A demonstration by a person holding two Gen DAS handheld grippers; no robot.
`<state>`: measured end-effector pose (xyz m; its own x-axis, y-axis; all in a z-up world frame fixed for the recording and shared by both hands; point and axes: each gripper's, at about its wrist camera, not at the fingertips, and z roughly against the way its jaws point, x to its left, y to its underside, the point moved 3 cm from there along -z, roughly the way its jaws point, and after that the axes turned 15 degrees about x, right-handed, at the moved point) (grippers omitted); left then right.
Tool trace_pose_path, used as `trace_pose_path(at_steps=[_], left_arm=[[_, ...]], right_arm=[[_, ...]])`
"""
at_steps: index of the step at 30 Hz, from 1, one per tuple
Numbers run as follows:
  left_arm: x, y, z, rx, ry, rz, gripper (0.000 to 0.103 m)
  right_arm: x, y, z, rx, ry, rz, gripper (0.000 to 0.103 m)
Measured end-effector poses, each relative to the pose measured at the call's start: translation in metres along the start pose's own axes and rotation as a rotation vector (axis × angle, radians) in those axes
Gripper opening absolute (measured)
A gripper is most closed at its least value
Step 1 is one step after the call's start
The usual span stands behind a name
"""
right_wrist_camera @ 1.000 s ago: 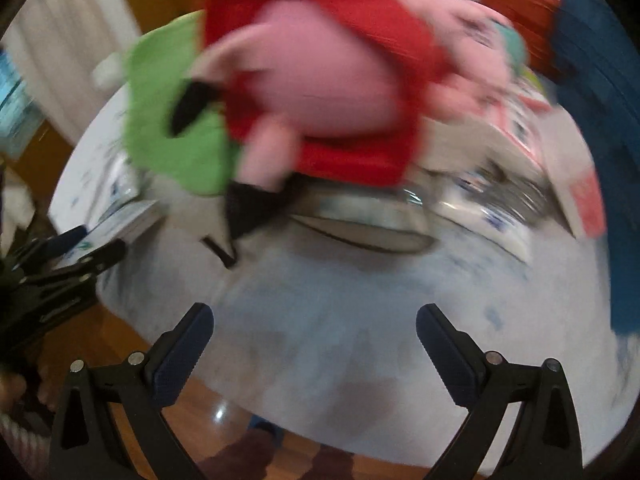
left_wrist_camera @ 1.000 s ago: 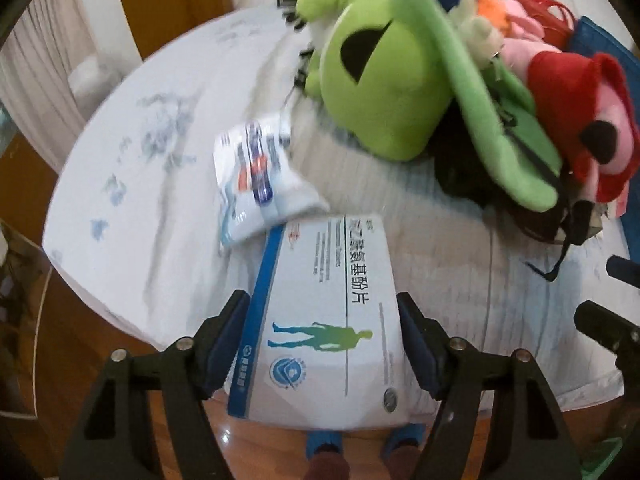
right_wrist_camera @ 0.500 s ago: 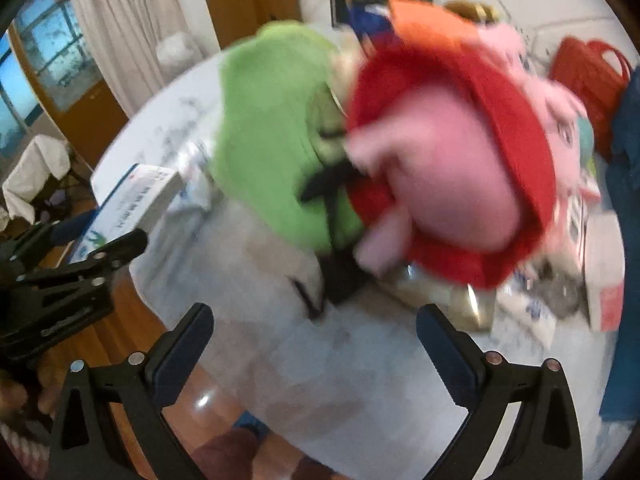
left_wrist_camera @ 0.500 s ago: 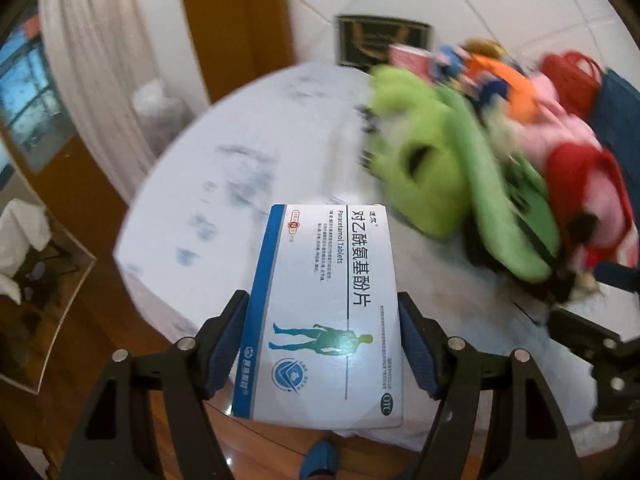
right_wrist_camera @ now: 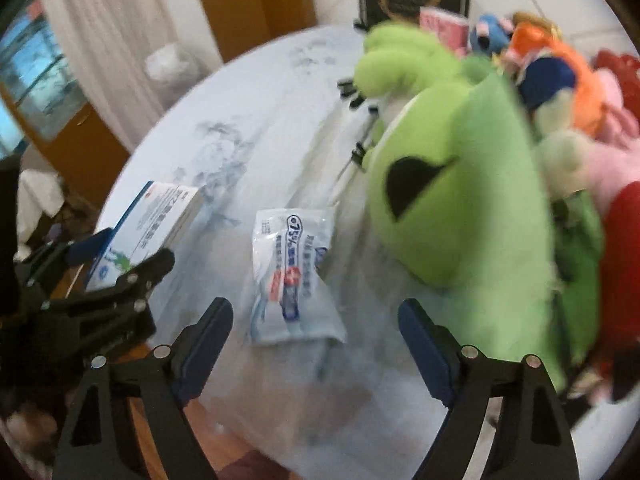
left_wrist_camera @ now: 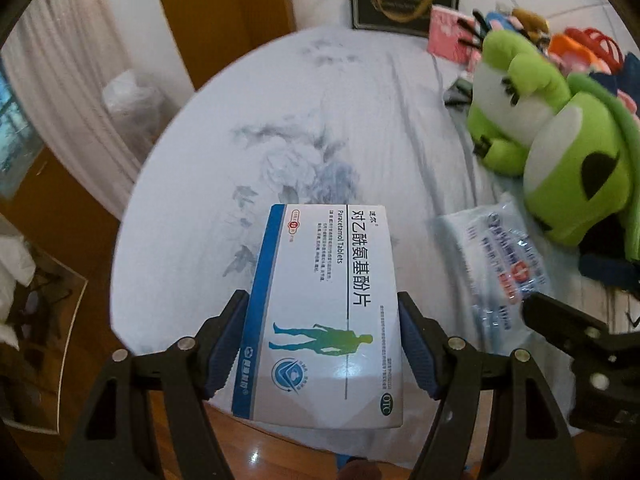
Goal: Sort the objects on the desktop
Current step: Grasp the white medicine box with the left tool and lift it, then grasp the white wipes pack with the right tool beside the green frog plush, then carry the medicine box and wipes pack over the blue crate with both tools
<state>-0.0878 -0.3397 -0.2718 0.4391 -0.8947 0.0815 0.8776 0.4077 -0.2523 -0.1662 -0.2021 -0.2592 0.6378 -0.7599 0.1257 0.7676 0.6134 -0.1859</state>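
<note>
My left gripper is shut on a white and blue medicine box and holds it over the near left edge of the round table. The box also shows in the right wrist view, with the left gripper around it. My right gripper is open and empty, just above a white wipes packet lying on the cloth. The packet shows in the left wrist view. A green plush frog lies at the right; it also shows in the right wrist view.
Behind the frog is a pile of plush toys: orange, pink and red. A black gift bag and a pink box stand at the far edge. The table's front edge drops to a wooden floor.
My left gripper has lifted the medicine box off the table and swung left with it. My right gripper has swung left from the red and pink toy to over the wipes packet.
</note>
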Motion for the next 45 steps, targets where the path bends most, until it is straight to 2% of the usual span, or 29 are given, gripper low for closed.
trace_pose_path(at_steps=[5, 11, 12, 13, 14, 15, 17, 24, 30, 36, 40, 45], left_arm=[[0.006, -0.001, -0.024, 0.036, 0.031, -0.039, 0.071], [0.01, -0.003, -0.028, 0.039, 0.047, -0.072, 0.071], [0.01, -0.003, -0.027, 0.036, 0.052, -0.074, 0.071], [0.01, -0.005, -0.024, 0.029, 0.051, -0.08, 0.071], [0.01, -0.005, -0.021, 0.023, 0.048, -0.083, 0.071], [0.011, -0.005, -0.018, 0.016, 0.044, -0.086, 0.071], [0.013, -0.006, -0.011, 0.004, 0.043, -0.086, 0.071], [0.02, -0.02, 0.041, -0.11, 0.041, -0.058, 0.071], [-0.001, -0.031, 0.107, -0.244, 0.072, -0.074, 0.071], [-0.052, -0.029, 0.172, -0.371, 0.122, -0.143, 0.071], [-0.102, -0.02, 0.209, -0.439, 0.153, -0.206, 0.071], [-0.171, -0.007, 0.241, -0.487, 0.18, -0.257, 0.071]], right_arm=[[0.011, -0.018, -0.027, 0.043, 0.077, -0.03, 0.087], [0.009, -0.02, -0.045, 0.074, 0.106, -0.062, 0.087], [0.009, -0.019, -0.048, 0.079, 0.101, -0.06, 0.078], [0.009, -0.019, -0.051, 0.092, 0.09, -0.055, 0.055], [0.011, -0.019, -0.05, 0.085, 0.103, -0.049, 0.053], [0.013, -0.019, -0.048, 0.084, 0.11, -0.041, 0.044], [0.017, -0.019, -0.041, 0.07, 0.109, -0.033, 0.042], [0.026, -0.023, 0.021, -0.064, 0.12, 0.003, 0.039], [0.017, -0.013, 0.095, -0.217, 0.135, -0.013, 0.039], [-0.014, 0.002, 0.165, -0.357, 0.209, -0.074, 0.039], [-0.053, 0.033, 0.208, -0.426, 0.257, -0.135, 0.039], [-0.111, 0.073, 0.252, -0.494, 0.308, -0.197, 0.039]])
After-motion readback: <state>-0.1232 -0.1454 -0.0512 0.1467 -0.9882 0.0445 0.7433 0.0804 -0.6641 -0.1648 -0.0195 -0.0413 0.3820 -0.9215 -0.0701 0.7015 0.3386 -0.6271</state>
